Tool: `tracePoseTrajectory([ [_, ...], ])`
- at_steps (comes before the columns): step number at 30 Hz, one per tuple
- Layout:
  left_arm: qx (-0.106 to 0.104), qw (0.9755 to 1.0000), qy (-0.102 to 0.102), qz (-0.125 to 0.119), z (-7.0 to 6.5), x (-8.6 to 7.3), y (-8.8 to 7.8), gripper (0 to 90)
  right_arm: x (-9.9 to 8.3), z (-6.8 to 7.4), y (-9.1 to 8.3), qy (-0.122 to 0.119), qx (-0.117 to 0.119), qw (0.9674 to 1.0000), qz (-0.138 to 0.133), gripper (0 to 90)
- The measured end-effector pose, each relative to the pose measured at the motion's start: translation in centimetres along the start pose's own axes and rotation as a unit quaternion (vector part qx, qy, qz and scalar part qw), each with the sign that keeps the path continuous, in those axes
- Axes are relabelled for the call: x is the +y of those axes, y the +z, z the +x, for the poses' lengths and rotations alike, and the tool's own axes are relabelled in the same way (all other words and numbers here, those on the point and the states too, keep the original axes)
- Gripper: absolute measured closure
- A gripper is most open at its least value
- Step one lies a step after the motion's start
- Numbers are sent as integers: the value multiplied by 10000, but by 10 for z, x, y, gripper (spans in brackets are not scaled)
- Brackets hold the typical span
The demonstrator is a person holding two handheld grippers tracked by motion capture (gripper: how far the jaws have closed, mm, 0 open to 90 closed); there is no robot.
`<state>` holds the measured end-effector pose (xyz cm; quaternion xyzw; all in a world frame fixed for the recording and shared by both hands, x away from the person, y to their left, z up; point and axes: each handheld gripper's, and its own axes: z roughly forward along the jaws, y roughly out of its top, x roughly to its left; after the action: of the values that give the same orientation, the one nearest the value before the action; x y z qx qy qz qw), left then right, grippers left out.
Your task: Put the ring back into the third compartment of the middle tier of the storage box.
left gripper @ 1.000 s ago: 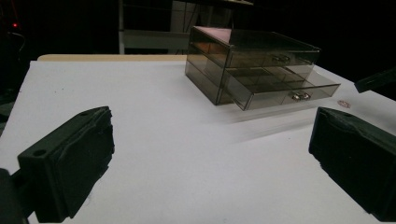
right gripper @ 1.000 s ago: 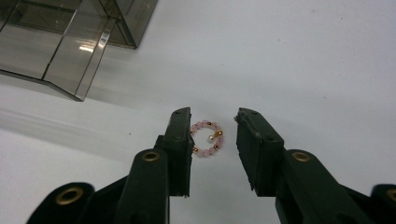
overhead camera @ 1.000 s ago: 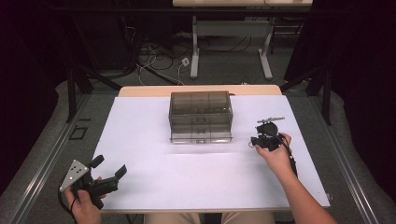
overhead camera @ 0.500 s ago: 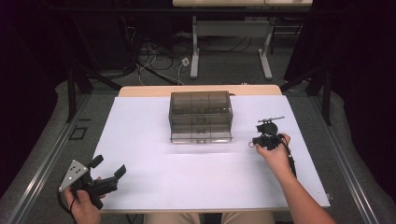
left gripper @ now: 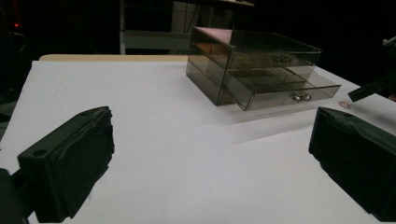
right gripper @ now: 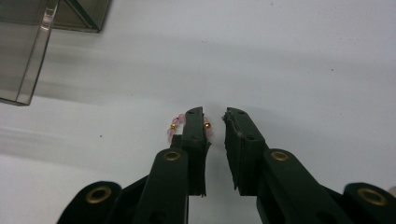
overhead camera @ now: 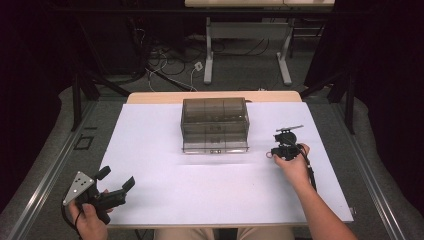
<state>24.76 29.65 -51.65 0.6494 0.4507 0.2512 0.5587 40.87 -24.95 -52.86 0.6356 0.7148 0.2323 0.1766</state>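
A small bracelet (right gripper: 175, 125) of pink and gold beads lies on the white table top. My right gripper (right gripper: 215, 117) points down at it. The left jaw stands on the bracelet's ring, with one stretch of beads in the narrow gap between the pads. The jaws have just been closing, and a slit still shows between them. From above, the right gripper (overhead camera: 274, 152) rests right of the drawer box (overhead camera: 215, 125), with the bracelet (overhead camera: 268, 155) at its tips. My left gripper (overhead camera: 116, 178) stands open and empty at the table's near left corner, its jaws wide apart (left gripper: 210, 126).
The smoky clear drawer box (left gripper: 252, 70) stands mid-table with its lower drawer pulled out a little; its corner (right gripper: 28, 46) lies up and left of the right jaws. The white table top (overhead camera: 200, 195) is bare in front. Table legs and cables lie beyond the far edge.
The right hand has shifted only slightly by the bracelet. The left hand and the drawer box have not moved.
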Motion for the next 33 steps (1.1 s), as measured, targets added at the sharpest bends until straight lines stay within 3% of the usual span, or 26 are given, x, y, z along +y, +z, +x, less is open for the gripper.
tracePoseTrajectory([
  [14,0,10000,7,10,0,0,0,5,-1,-1,5,136,24,9999,-17,822],
  [33,14,10000,-18,-9,1,-1,0,5,-2,3,13,56,3,10000,28,842],
])
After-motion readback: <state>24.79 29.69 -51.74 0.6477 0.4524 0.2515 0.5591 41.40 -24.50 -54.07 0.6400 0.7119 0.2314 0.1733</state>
